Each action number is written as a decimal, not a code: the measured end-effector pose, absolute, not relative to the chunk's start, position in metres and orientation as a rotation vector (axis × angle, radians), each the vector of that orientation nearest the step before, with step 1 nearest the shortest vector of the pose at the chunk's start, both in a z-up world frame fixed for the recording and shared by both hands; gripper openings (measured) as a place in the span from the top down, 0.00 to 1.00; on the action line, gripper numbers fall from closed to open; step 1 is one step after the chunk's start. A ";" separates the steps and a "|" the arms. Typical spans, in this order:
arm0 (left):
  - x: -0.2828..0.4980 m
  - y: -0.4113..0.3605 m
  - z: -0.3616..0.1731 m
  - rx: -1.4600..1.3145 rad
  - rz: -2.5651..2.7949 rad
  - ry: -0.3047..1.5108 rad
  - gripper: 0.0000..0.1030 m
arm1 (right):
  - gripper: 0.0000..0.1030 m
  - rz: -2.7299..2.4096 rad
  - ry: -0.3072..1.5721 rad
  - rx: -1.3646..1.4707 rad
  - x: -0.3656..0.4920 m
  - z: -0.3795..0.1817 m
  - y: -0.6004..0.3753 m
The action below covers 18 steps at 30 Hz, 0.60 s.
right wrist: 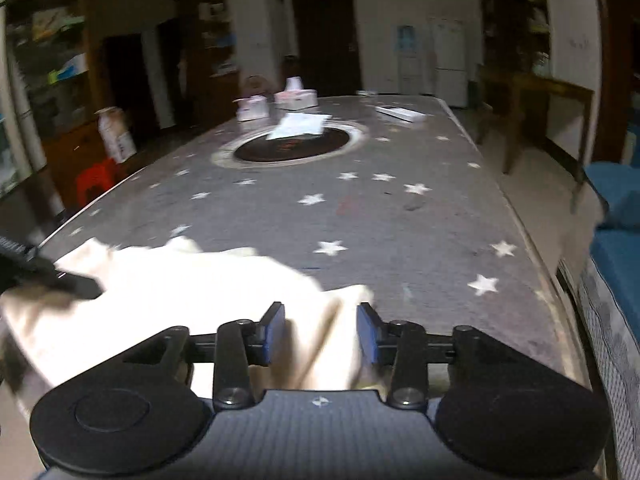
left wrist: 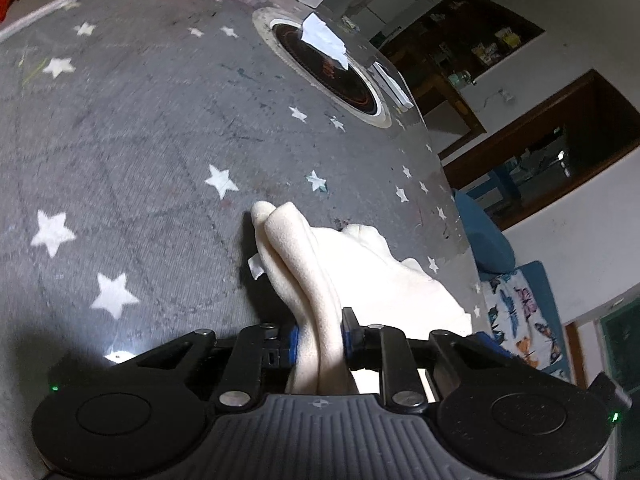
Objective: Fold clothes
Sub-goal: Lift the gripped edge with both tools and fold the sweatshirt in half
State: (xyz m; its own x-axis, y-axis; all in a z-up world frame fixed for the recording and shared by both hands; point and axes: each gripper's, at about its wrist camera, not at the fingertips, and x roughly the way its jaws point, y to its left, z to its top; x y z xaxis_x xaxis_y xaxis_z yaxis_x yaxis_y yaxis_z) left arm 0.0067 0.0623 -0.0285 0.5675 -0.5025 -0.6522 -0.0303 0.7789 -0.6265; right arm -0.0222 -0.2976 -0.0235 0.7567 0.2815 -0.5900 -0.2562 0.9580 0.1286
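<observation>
Jaws first: your left gripper [left wrist: 319, 338] is clenched on a bunched fold of the cream garment [left wrist: 384, 280], the cloth pinched between the blue pads and standing up in two thick ridges ahead of them. Your right gripper [right wrist: 321, 330] has its jaws spread, with cloth lying between them but not pinched; that view is blurred, so you cannot be sure how near the pads sit to the fabric.

The cream garment lies at the near end of the star-patterned grey tabletop [left wrist: 132, 128], close to its edge, with the rest of it spreading out between your two grippers.

What could go wrong: the left grip holds a thick wad, so layers may slip apart when you lift, giving a crooked fold. If the right jaws close on only the top layer, the two sides will not travel together and the cloth will twist. It could also slide off the near edge.

Farther down the tabletop, the tissue boxes [right wrist: 296, 94] have tissue poking out on top, and loose paper [right wrist: 300, 125] rests over the round burner inset [right wrist: 292, 146].
</observation>
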 end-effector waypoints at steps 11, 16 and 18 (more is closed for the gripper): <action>0.016 0.045 -0.017 -0.473 -0.308 0.918 0.81 | 0.86 0.328 0.679 0.168 -0.012 -0.036 -0.300; 0.026 0.031 -0.002 -0.424 -0.346 0.887 0.83 | 0.89 0.326 0.624 0.122 -0.017 -0.013 -0.304; 0.030 0.026 0.004 -0.404 -0.361 0.874 0.84 | 0.89 0.322 0.603 0.097 -0.016 -0.002 -0.306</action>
